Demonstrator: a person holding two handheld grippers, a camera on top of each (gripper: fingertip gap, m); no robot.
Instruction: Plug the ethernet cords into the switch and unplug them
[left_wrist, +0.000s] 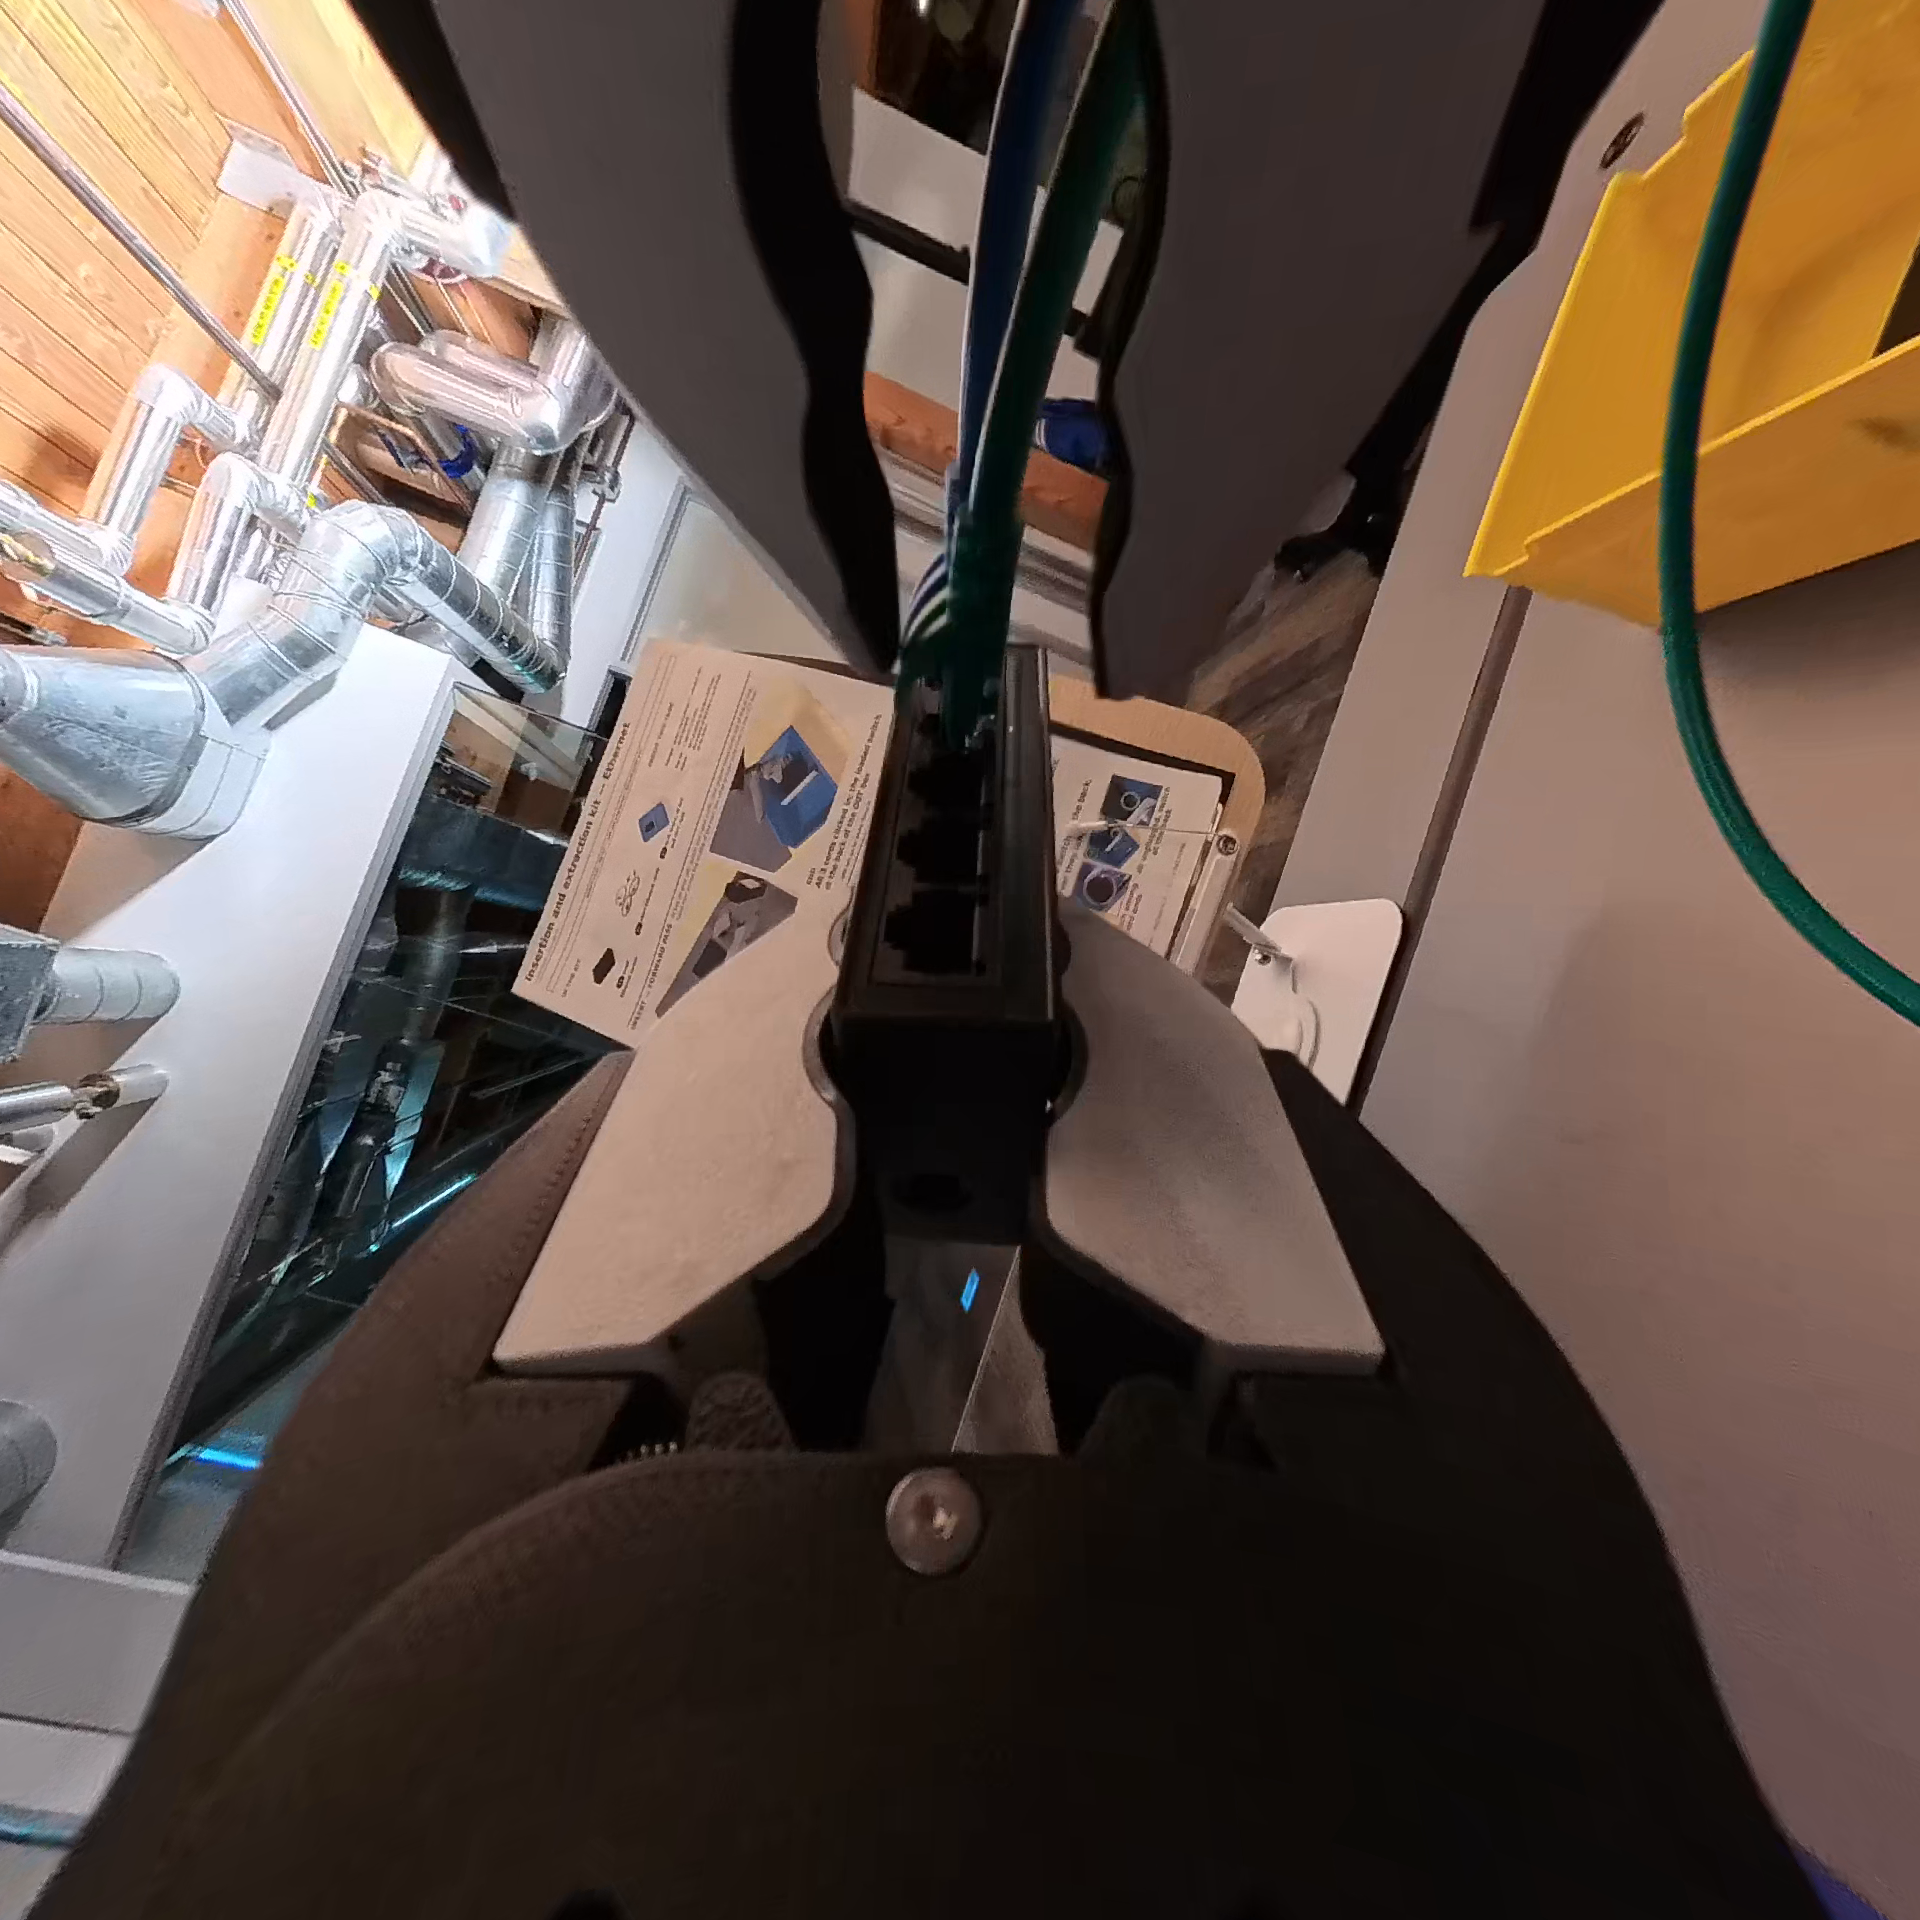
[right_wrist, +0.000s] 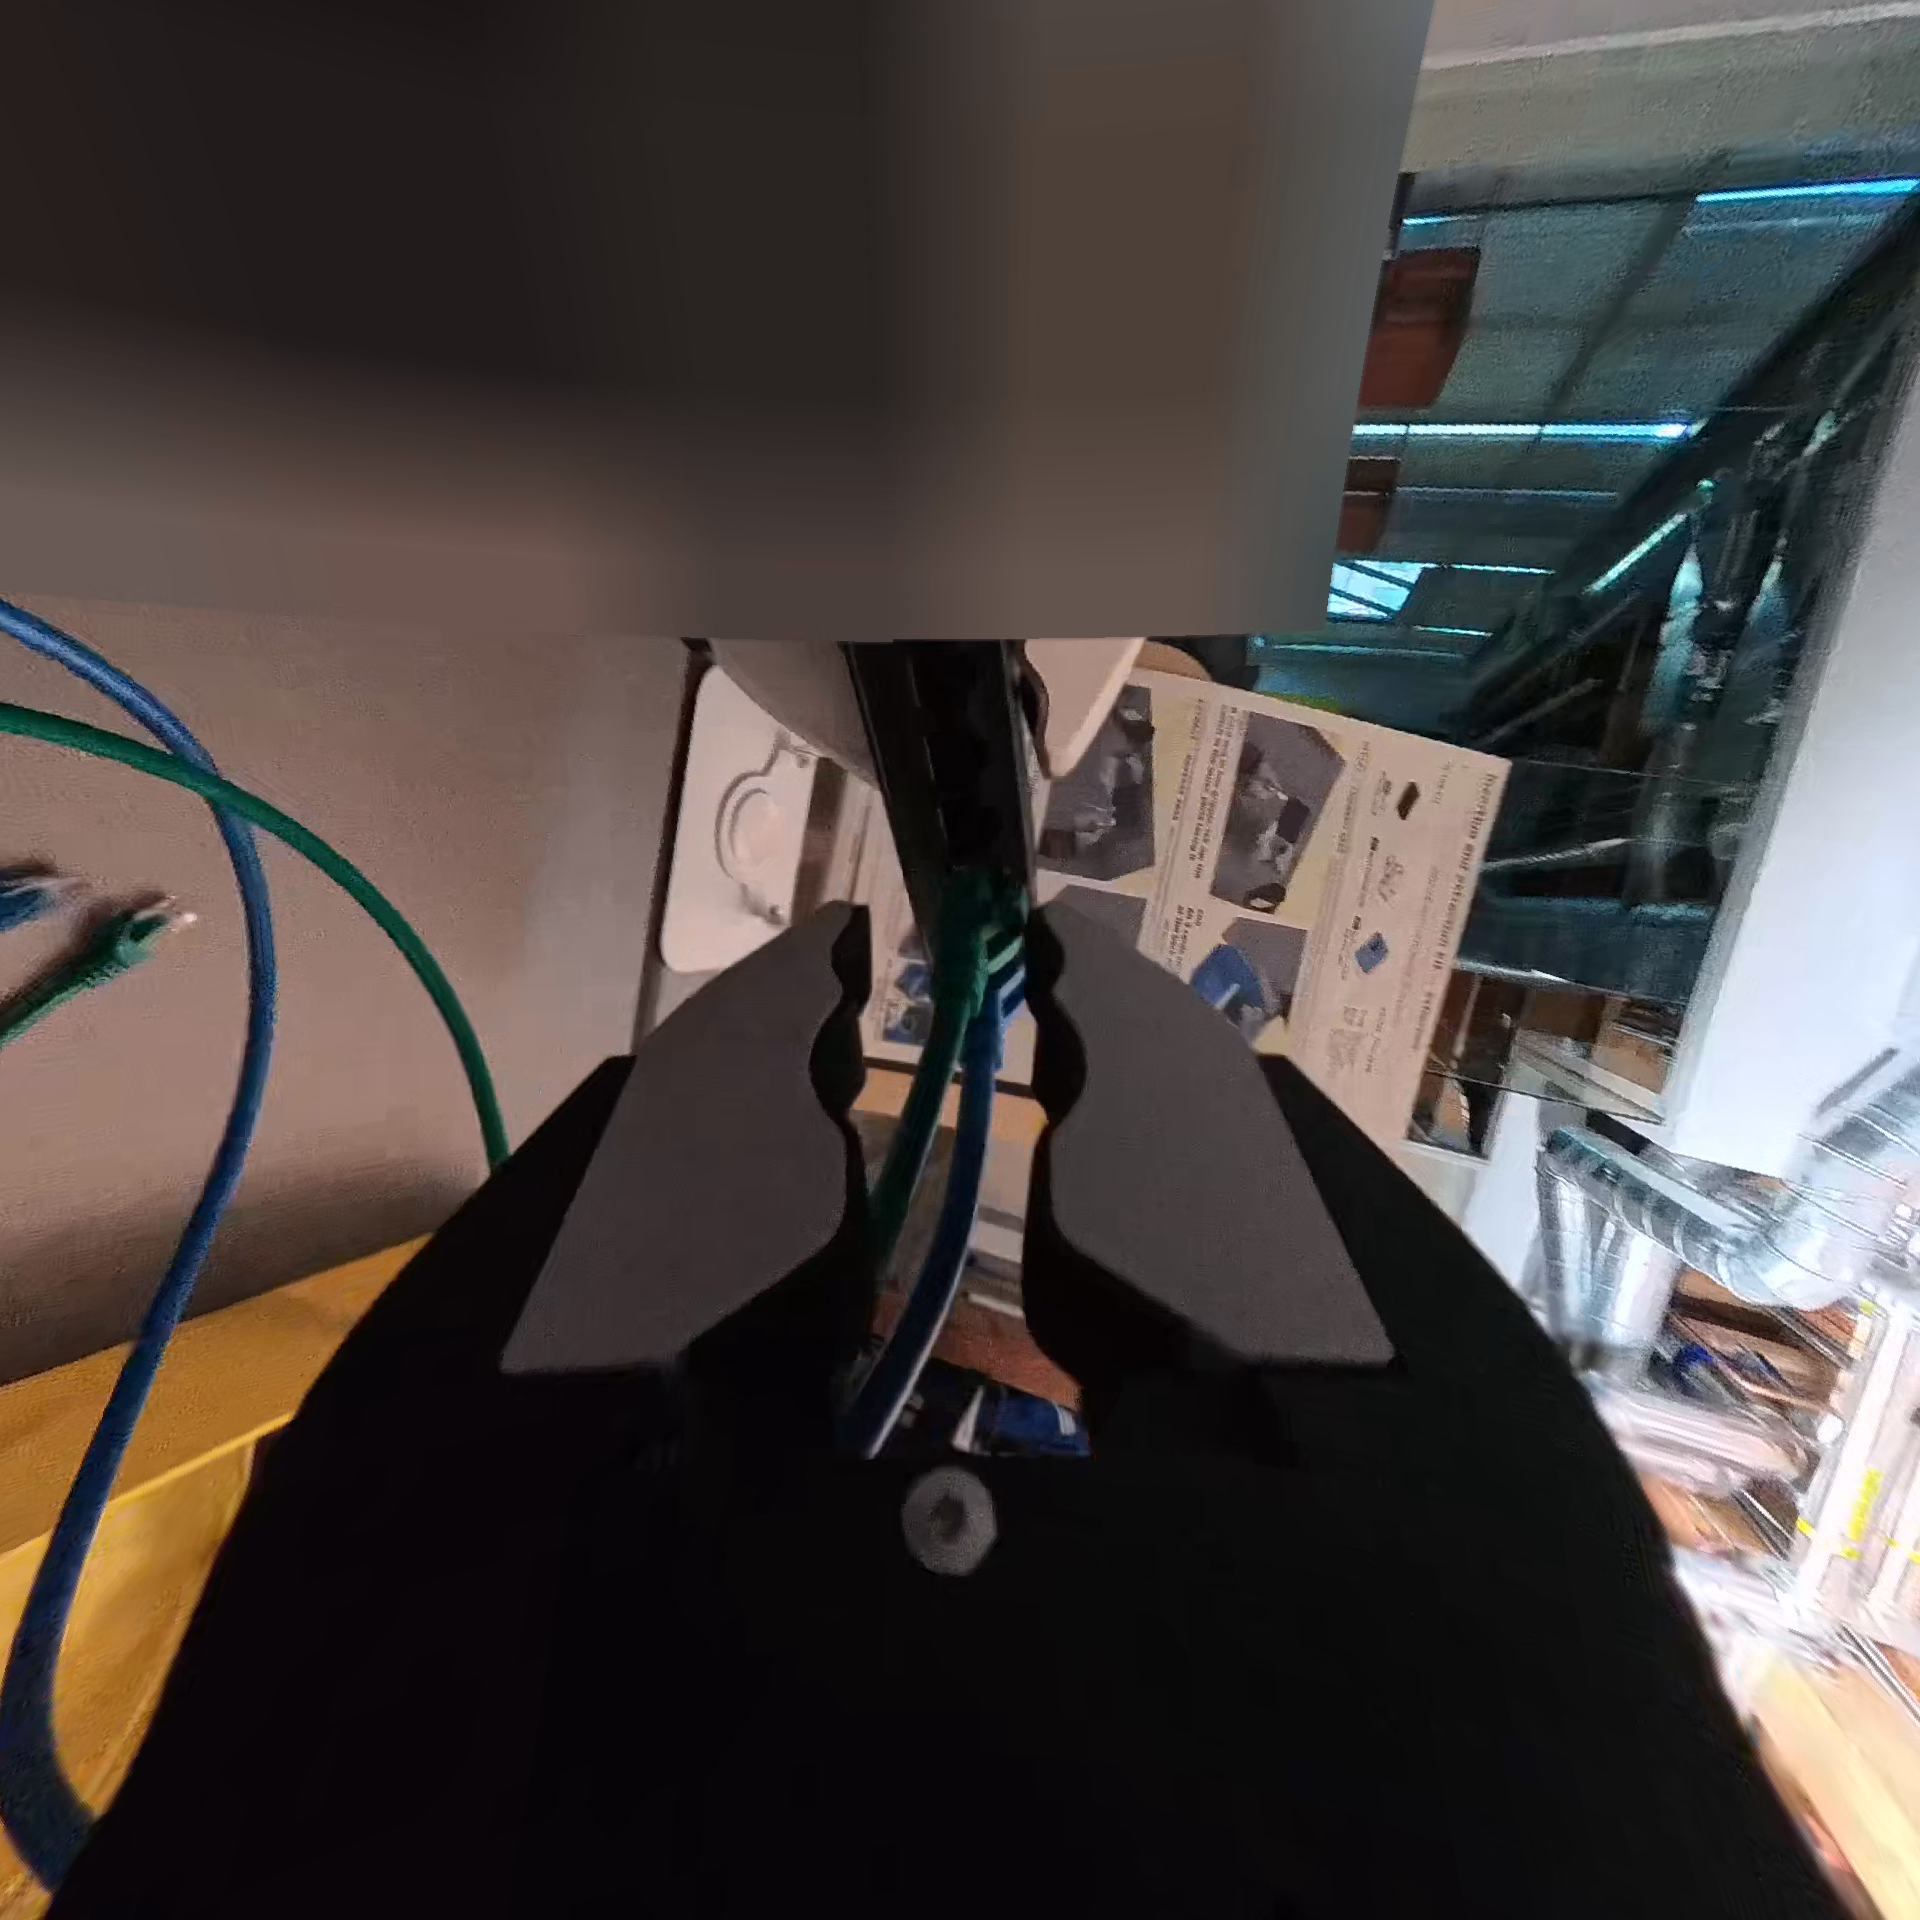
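Printed instruction sheet (left_wrist: 717, 831) at my frame centre carries text and pictures; yellow labels (left_wrist: 272, 301) mark the upper-left pipes (left_wrist: 343, 312).

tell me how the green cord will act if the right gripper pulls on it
Probably floppy: the green cord hangs in a loose loop. Its plug seems seated in the switch, which the left gripper clamps, so it may resist. The right gripper looks open.

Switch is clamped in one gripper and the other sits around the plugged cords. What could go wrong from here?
1. The right gripper straddles both the green cord and blue cord; closing may grab both.
2. The left gripper holds the switch only at its end; a pull might twist it loose.
3. Loose cord loops could snag.
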